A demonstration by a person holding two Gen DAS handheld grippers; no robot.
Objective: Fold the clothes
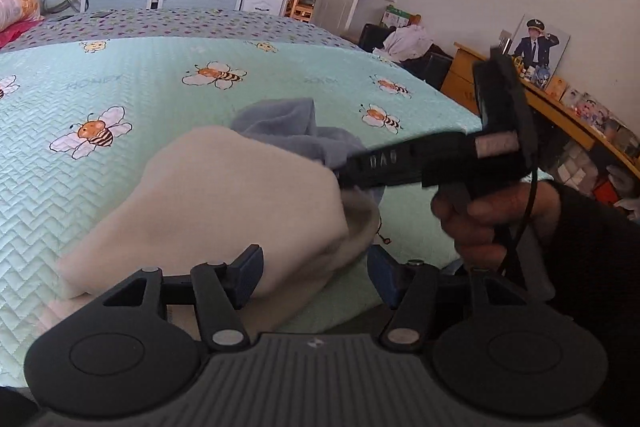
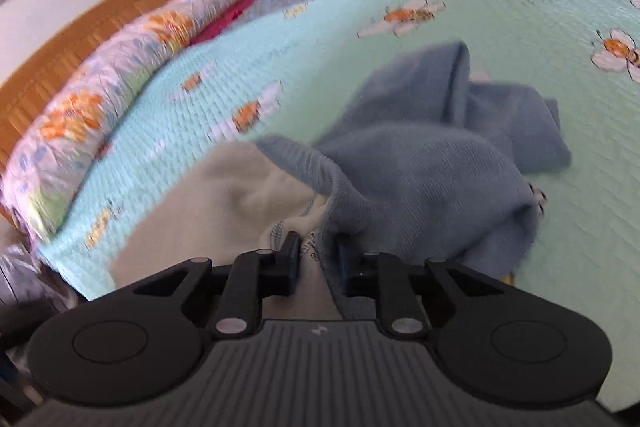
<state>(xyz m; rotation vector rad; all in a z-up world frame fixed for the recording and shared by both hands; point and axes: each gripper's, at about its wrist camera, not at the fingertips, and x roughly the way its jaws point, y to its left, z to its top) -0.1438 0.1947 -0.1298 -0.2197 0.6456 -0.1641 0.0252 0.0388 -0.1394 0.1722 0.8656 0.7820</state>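
Though narrowed to a slim gap rather than fully closed, clamping fabric at the right gripper (image 2: 316, 259), bottom centre of the right wrist view: a fold of the cream cloth (image 2: 240, 195) between the pads, with the edge of the blue cloth (image 2: 420, 163) against the right-hand pad. Hard to tell whether 1 garment with 2 faces or 2 separate pieces. Seen from the left wrist view as a black tool coming in from the right, held in a hand (image 1: 492, 215), tenting the cream cloth up at centre frame.

Standing about half open at the left gripper (image 1: 316, 277), bottom centre of that view, with the lower fold of cream cloth lying between the 2 pads but not squeezed. Beyond both, lying crumpled on the bee-print bedspread (image 1: 120, 75), with the blue heap toward the right of the right wrist view.

Likely trouble from here:
- Catching both layers in 1 pinch, and so dragging the blue heap along with the cream, bunching instead of folding.
- Closing the left side on a thick roll rather than a single edge, giving a crooked crease.
- Slipping out of so shallow a bite if pulled fast.
- Possibly snagging on the quilted stitching.

Best to check for a clean edge before lifting.
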